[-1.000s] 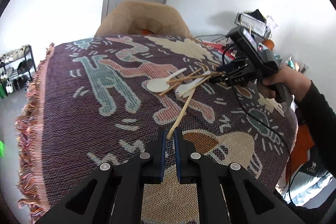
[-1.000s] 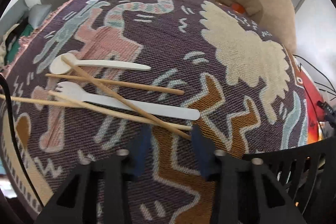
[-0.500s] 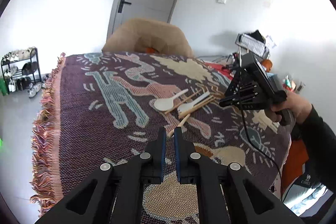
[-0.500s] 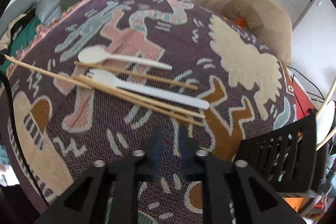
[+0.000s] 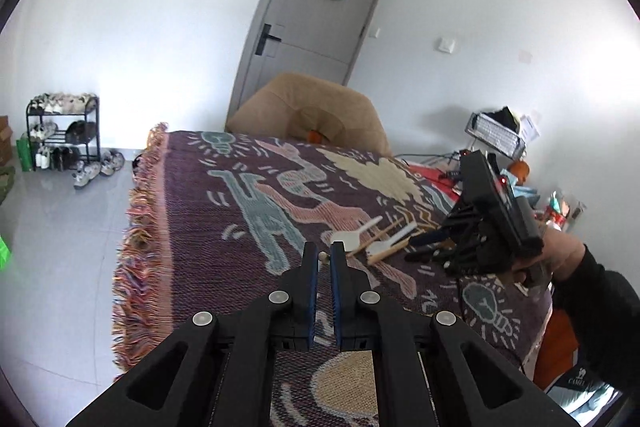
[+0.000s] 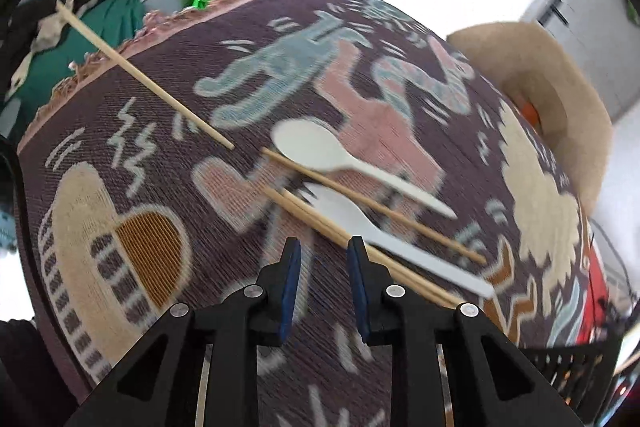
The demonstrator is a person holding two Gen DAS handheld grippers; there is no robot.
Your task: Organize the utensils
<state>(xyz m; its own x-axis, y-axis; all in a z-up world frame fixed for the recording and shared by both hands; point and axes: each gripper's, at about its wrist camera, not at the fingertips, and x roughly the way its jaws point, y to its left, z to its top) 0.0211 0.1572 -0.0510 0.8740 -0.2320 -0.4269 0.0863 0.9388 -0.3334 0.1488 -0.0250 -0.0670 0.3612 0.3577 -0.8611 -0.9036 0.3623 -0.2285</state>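
Holding one chopstick (image 6: 144, 77) pinched in my left claw (image 5: 324, 255); right claw (image 6: 324, 247) parted, empty, chopsticks (image 6: 320, 217) just ahead. Next: gather those.

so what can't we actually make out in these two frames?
- Fork tines: right wrist view, motion blur and crossing chopsticks.
- Lifted chopstick: left wrist view, only its tip shows in the left gripper.
- Black basket: right wrist view, cut by the lower right edge.
- Right gripper: open, nothing between its fingers.
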